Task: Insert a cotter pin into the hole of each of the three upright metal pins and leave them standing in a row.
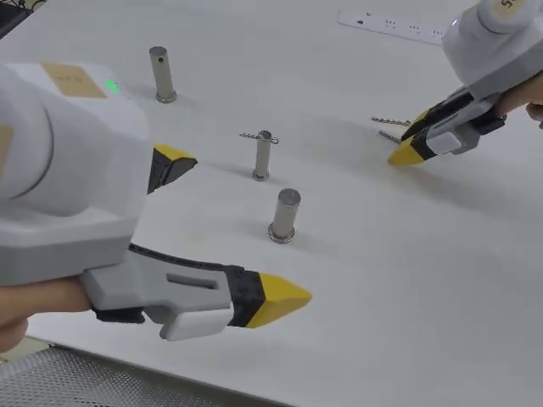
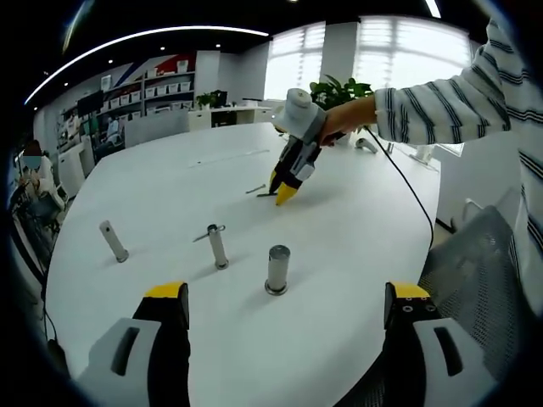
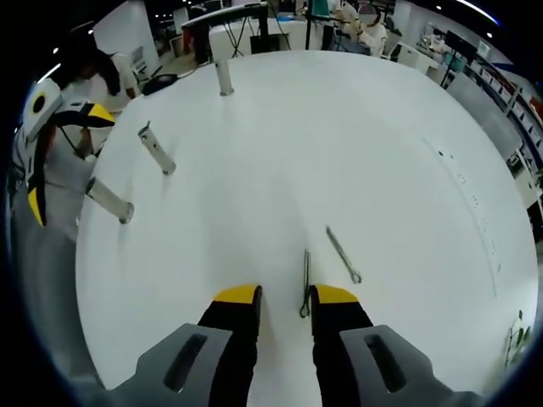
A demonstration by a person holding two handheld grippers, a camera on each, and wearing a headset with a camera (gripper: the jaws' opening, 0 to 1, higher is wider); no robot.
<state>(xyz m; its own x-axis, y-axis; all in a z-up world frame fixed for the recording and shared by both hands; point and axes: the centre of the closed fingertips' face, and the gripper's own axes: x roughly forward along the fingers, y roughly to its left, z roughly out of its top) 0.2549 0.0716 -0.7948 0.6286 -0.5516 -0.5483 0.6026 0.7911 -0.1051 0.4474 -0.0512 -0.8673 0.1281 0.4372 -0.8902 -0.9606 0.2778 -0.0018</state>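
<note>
Left gripper (image 1: 231,225) hangs low over the white table (image 1: 407,305), jaws spread wide with nothing between them and yellow tips pointing toward the row. Leftmost in the head view stands the far metal pin (image 1: 161,75), upright, with no cotter pin in it. Next is the middle metal pin (image 1: 264,155), also upright, with a fitted cotter pin (image 1: 258,136) through its top. Slightly right of it and closer to the person, the near metal pin (image 1: 285,214) stands upright and bare.

Well to the right, two more lie flat on the table. The first loose cotter pin (image 3: 305,284) rests lengthwise between the tips of the right gripper (image 3: 286,295). Its jaws are drawn close around the pin with a gap showing, not yet pinching. The second loose cotter pin (image 3: 344,253) lies just beside it, outside the jaws.

These pins look like thin, light, springy wire. They are likely to skid on the smooth table or flick away under an off-centre squeeze. The best hold is probably at the looped head, which leaves the legs free to enter the hole. The metal pins are stiff and heavier, but they stand on small bases and a sideways push could tip them.
</note>
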